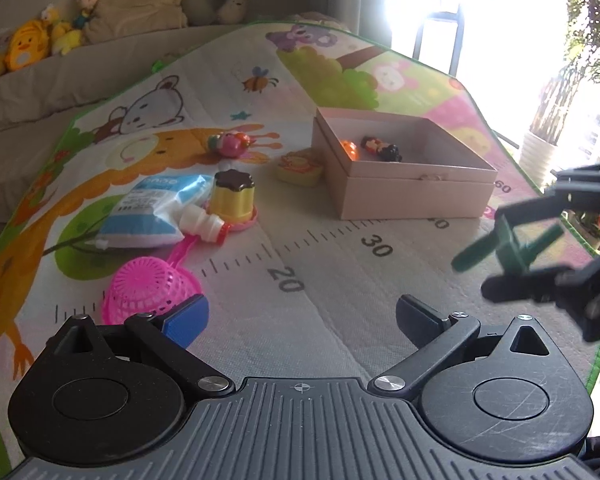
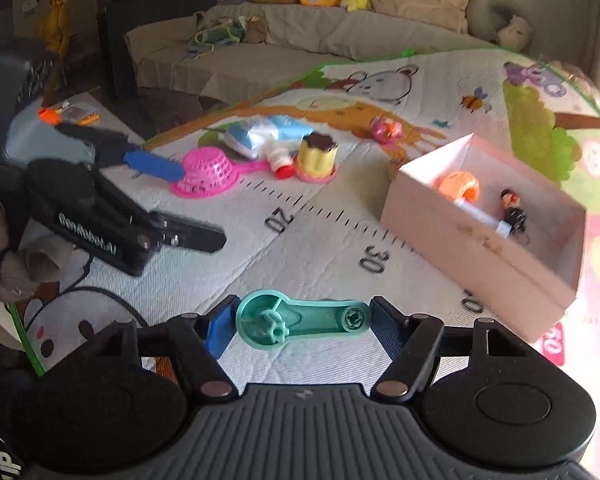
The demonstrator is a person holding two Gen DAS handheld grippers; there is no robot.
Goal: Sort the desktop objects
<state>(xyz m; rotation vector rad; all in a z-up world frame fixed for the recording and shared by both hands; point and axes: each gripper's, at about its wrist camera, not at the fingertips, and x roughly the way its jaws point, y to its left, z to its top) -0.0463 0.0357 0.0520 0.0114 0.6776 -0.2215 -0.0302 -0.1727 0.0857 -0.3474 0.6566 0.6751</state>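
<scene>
Right wrist view: my right gripper [image 2: 303,322] has its fingers clenched on a teal plastic piece [image 2: 302,321], above the play mat [image 2: 320,248] near the pink box [image 2: 480,240]. My left gripper [image 1: 302,314] hangs released beside the pink strainer [image 1: 150,290].

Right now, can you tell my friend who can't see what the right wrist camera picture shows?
The right gripper holds a teal plastic toy part between its fingers above a cartoon play mat. An open pink box to the right holds an orange toy and a small figure. At left, the open left gripper is near a pink basket.
</scene>
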